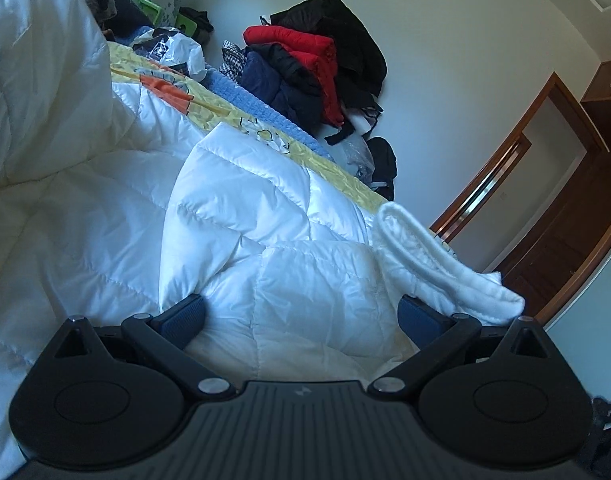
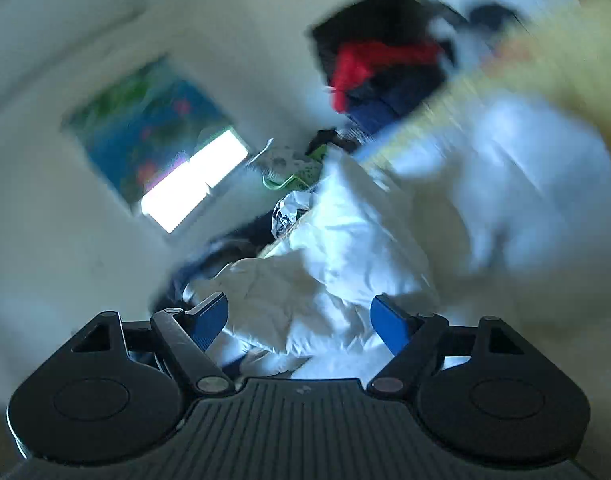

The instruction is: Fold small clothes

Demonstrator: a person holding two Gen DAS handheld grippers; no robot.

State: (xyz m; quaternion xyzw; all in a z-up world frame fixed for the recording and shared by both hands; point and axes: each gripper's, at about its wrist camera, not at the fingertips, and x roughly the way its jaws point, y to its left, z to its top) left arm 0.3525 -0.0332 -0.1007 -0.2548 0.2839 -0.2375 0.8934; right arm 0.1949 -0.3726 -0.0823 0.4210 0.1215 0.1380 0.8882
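L gripper [image 1: 301, 312]: jaws spread wide, nothing btwn, over white quilted duvet [image 1: 265, 216].
R gripper [image 2: 299, 320]: jaws apart, empty; view blurred.
Small white fleecy folded garment [image 1: 437, 256]: on duvet, just beside L gripper's right finger [image 1: 421, 314].
Bkgd: red/black jacket pile [image 1: 317, 56] by wall.

Home bedroom: bed under white duvet [image 1: 105, 220], coats piled [image 1: 317, 76] against far wall, wooden doorway [image 1: 545, 184] right.
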